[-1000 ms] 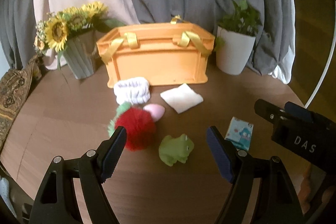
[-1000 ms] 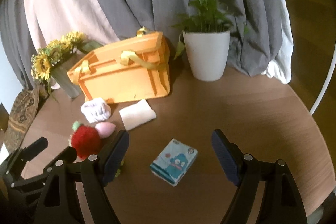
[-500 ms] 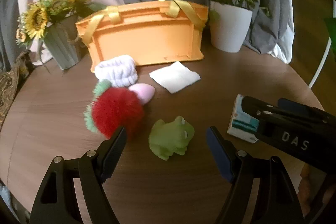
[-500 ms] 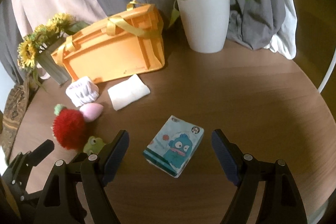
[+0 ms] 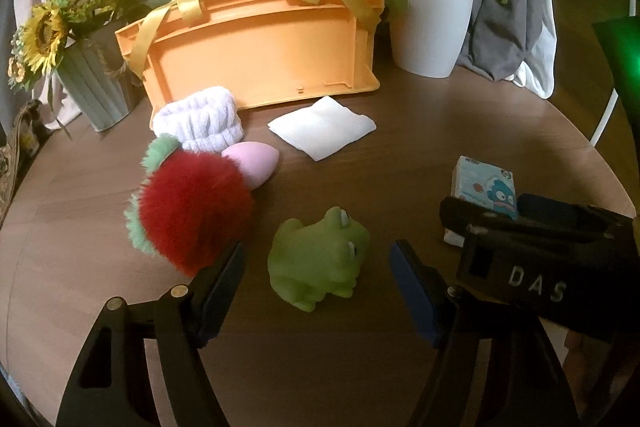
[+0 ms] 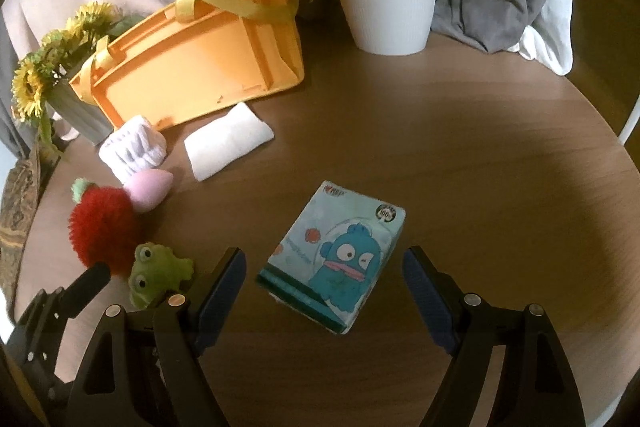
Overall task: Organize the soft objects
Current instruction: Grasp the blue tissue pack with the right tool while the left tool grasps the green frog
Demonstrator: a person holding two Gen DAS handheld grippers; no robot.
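Two grippers hang wide open over the round table [image 6: 480, 131], nothing held. The left gripper [image 5: 318, 281] frames the green frog toy [image 5: 318, 263]; the right gripper [image 6: 322, 285] frames the tissue pack [image 6: 334, 255]. This looks like the approach before a first pick. Next, each must lower and close gently, then carry to the orange basket [image 5: 260, 55] behind.
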